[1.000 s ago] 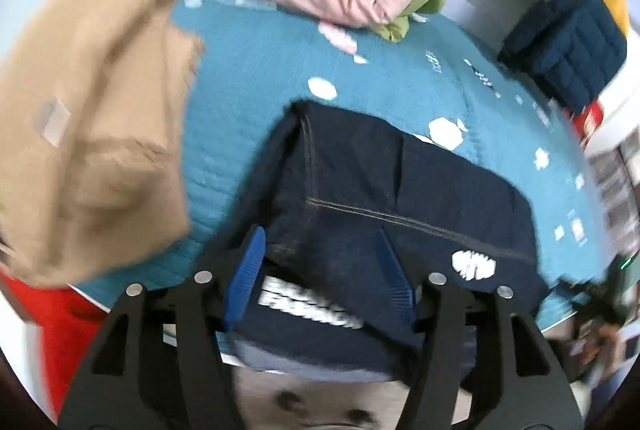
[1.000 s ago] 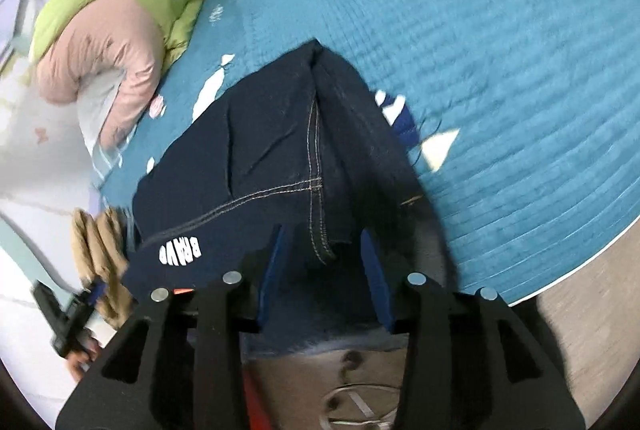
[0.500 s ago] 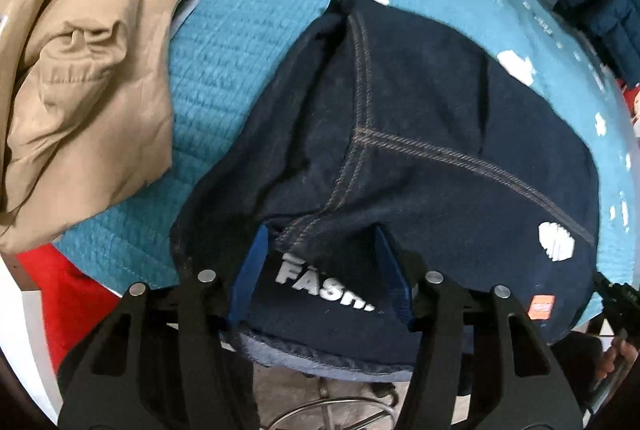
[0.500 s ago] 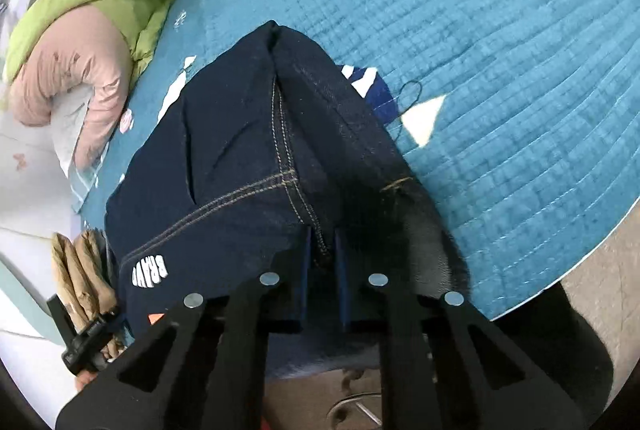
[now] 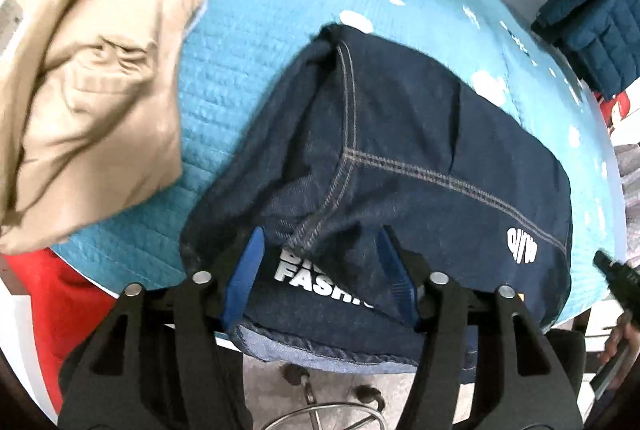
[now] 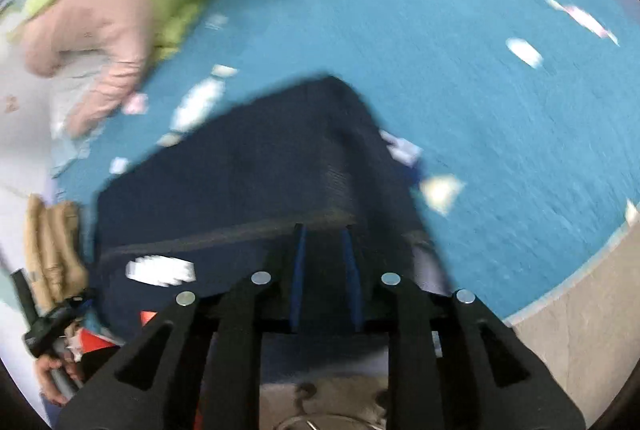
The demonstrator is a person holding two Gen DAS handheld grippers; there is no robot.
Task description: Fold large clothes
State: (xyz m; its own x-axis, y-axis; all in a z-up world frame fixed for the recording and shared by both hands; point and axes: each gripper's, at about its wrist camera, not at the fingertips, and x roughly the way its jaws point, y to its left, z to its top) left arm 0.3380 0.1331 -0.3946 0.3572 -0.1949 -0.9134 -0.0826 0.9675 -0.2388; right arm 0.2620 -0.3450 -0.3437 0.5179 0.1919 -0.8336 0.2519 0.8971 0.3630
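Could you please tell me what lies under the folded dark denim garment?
The denim garment rests on a teal quilted cover with white patches; its near edge overhangs. Anything beneath the garment itself is hidden.

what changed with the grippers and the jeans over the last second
The right hand-held gripper shut on the near edge of the jeans half a second ago; now its fingers stand a little apart again, and its view is blurred, so it is moving. Whether it still pinches denim is unclear. The left hand-held gripper stayed open over the FASHION print. The jeans stayed folded on the blue quilt, the tan coat beside them.
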